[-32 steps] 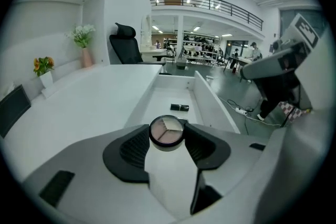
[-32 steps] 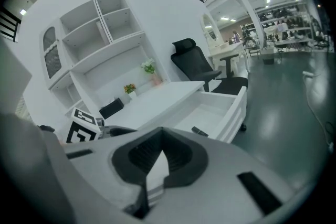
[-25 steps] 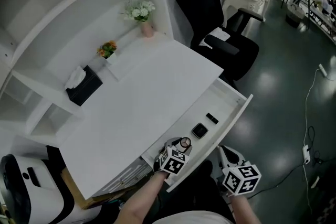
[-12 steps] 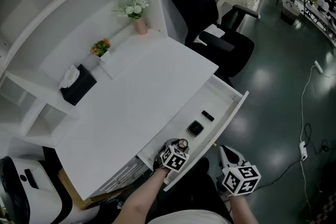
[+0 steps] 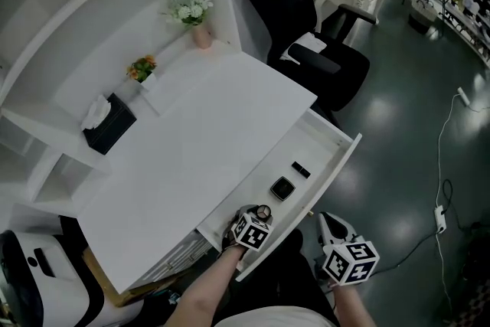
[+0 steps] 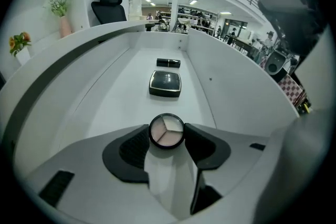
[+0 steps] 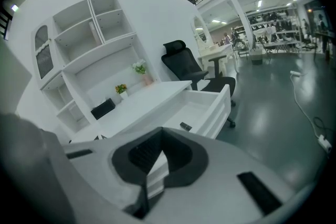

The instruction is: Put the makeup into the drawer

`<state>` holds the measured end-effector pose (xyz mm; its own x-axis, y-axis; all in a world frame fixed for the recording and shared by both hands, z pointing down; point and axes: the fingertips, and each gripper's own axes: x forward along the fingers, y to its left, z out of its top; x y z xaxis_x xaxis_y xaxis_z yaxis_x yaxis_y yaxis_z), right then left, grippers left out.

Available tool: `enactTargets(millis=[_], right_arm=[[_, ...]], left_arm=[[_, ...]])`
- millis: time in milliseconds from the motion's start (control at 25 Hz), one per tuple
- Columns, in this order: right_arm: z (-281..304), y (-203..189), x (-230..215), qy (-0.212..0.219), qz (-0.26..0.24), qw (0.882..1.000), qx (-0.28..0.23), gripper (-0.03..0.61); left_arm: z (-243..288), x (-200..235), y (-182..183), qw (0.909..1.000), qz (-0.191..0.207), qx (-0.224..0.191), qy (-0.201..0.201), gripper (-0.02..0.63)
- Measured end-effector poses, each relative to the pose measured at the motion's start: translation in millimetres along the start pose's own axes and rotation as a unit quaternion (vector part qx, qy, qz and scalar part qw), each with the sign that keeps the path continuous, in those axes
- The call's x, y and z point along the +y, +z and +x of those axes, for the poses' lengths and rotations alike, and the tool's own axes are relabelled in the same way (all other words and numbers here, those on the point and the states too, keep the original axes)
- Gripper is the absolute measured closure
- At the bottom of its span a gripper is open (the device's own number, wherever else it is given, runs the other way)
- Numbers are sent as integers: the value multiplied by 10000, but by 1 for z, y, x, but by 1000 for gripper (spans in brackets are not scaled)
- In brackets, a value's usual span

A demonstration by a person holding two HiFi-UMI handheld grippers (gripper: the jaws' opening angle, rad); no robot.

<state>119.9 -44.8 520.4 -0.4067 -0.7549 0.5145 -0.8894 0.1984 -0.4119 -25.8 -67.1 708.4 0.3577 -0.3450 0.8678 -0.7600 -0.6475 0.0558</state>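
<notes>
Fingers [image 6: 134,147] of my left gripper [image 6: 167,136] clamp the round compact [image 6: 167,130] inside the drawer [image 6: 105,94], near end; right gripper [image 7: 161,136] closed, empty.

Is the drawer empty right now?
No, a square black compact and a small black tube lie on the floor of the drawer.

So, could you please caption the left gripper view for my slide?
Left gripper holds a round compact over the open white drawer.
</notes>
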Motion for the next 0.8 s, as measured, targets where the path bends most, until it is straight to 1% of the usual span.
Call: enactTargets(millis=[320, 480, 640, 800], right_arm=[[5, 3, 0, 17, -26, 10000, 38, 577], [6, 2, 0, 4, -25, 10000, 60, 576], [6, 2, -1, -8, -19, 10000, 55, 576], [7, 6, 2, 20, -59, 10000, -2, 576]], left_arm=[[3, 1, -1, 10000, -70, 12, 60, 400], [2, 3, -1, 9996, -268, -55, -5, 386], [-10, 10, 7, 9980, -563, -288, 58, 360], [-35, 20, 26, 9938, -811, -731, 187, 356]])
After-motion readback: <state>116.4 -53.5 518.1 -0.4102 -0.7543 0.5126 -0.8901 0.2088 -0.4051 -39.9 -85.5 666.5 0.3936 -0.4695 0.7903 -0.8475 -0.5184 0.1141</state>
